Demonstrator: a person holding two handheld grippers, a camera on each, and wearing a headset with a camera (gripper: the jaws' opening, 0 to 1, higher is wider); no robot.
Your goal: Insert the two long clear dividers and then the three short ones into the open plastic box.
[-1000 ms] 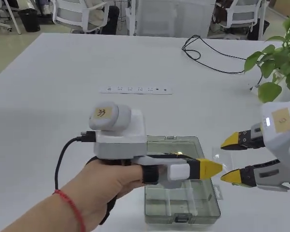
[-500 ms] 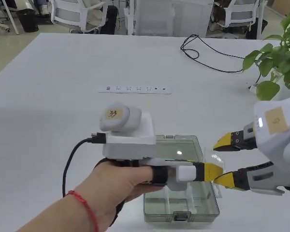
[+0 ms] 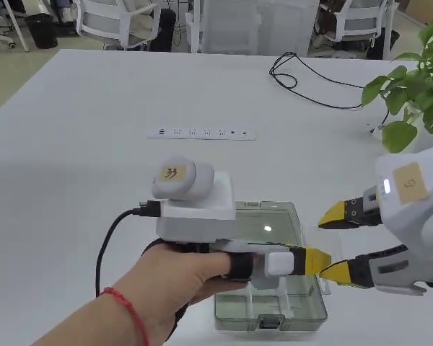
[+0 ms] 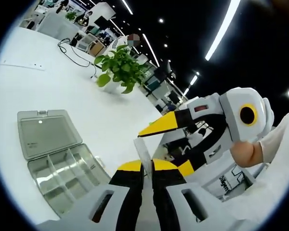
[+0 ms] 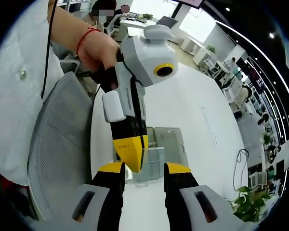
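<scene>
**Mostly plastic, glossy and matt**

The box (image 3: 238, 310) is clear plastic with a grey tint, smooth and glossy; its open lid (image 3: 274, 216) carries a bright spot of reflected light; the clear divider (image 4: 142, 151) is a thin transparent plastic sheet; the left gripper (image 3: 319, 259) and the right gripper (image 3: 333, 243) have white matt plastic shells and black jaws with smooth yellow tips; the table (image 3: 94, 108) is white, matt and even; the cable (image 3: 105, 241) looks like black rubber; the wrist cord (image 3: 126, 306) is red thread.

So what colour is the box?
Plastic box: clear, greenish-grey tint; head view shows it best.
</scene>
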